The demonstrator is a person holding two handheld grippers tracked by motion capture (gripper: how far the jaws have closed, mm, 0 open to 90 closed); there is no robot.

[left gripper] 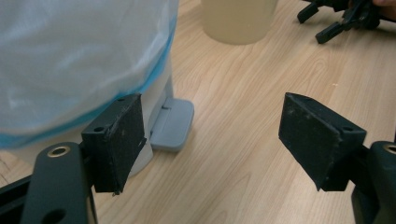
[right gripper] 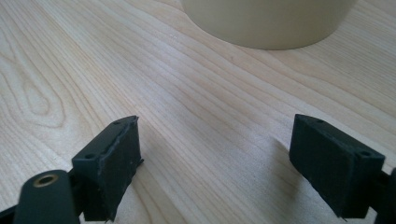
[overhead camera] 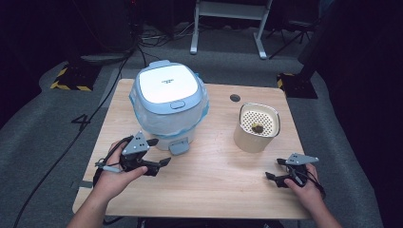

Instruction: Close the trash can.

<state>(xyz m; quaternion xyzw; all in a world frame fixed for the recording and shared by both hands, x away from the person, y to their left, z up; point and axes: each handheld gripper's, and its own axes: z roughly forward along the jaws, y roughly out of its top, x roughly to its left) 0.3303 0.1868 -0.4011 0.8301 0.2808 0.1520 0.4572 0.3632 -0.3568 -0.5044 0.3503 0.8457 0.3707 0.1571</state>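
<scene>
A pale blue bin [overhead camera: 168, 102] with a white lid and a plastic liner stands at the table's back left; its grey pedal [overhead camera: 179, 146] sticks out at the front. My left gripper [overhead camera: 159, 152] rests just in front of it, open, with nothing between its jaws. In the left gripper view the bin [left gripper: 79, 60] and pedal [left gripper: 173, 123] lie beyond my open gripper [left gripper: 210, 135]. A cream container [overhead camera: 256, 127] with a perforated insert and a dark scrap inside stands to the right. My right gripper [overhead camera: 274, 169] sits open in front of it, and the right gripper view has my gripper [right gripper: 215, 158] over bare wood facing the container [right gripper: 266, 21].
The wooden table [overhead camera: 214, 190] has a round cable hole [overhead camera: 235, 98] near its back edge. Cables trail from the left gripper and across the grey floor on the left. A white frame stands on the floor beyond the table. The other gripper [left gripper: 327, 23] lies at the left gripper view's top right.
</scene>
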